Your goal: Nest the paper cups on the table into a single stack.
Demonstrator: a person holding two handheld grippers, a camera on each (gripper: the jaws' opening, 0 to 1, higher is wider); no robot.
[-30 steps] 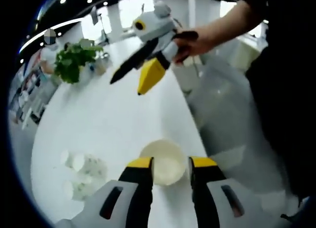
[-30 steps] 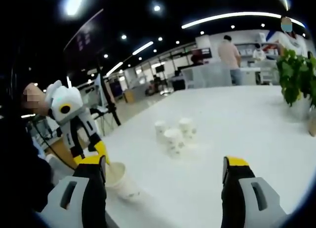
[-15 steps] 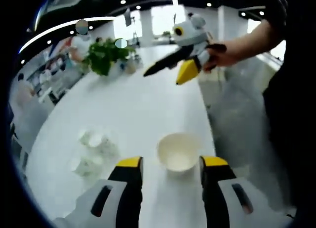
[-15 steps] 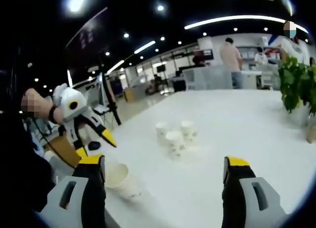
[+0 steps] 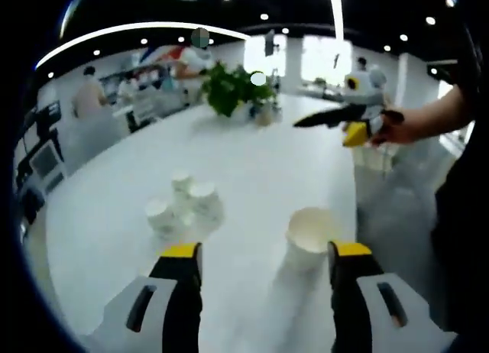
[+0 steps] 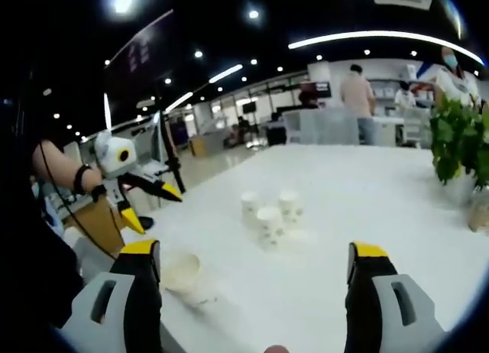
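Both hand-held grippers, left [image 5: 263, 254] and right [image 6: 256, 250], hover spread wide over the white tabletop [image 5: 252, 166], holding nothing. A lone paper cup [image 5: 312, 234] stands upright near its edge. Three more cups [image 5: 183, 204] cluster farther in.

The left tool [image 5: 263, 261] has drawn back from the single cup [image 5: 309, 232].

table [image 5: 252, 162]: smooth, glossy white top, catching the ceiling lights
paper cups [image 5: 183, 204]: matt white paper, faint printed pattern
lone cup [image 5: 309, 234]: matt cream paper, plain inside
left gripper [image 5: 263, 254]: grey plastic body, yellow-tipped black jaws, slight sheen
right gripper [image 6: 252, 254]: same grey plastic, yellow tips
plant [image 6: 458, 139]: leafy green, matt
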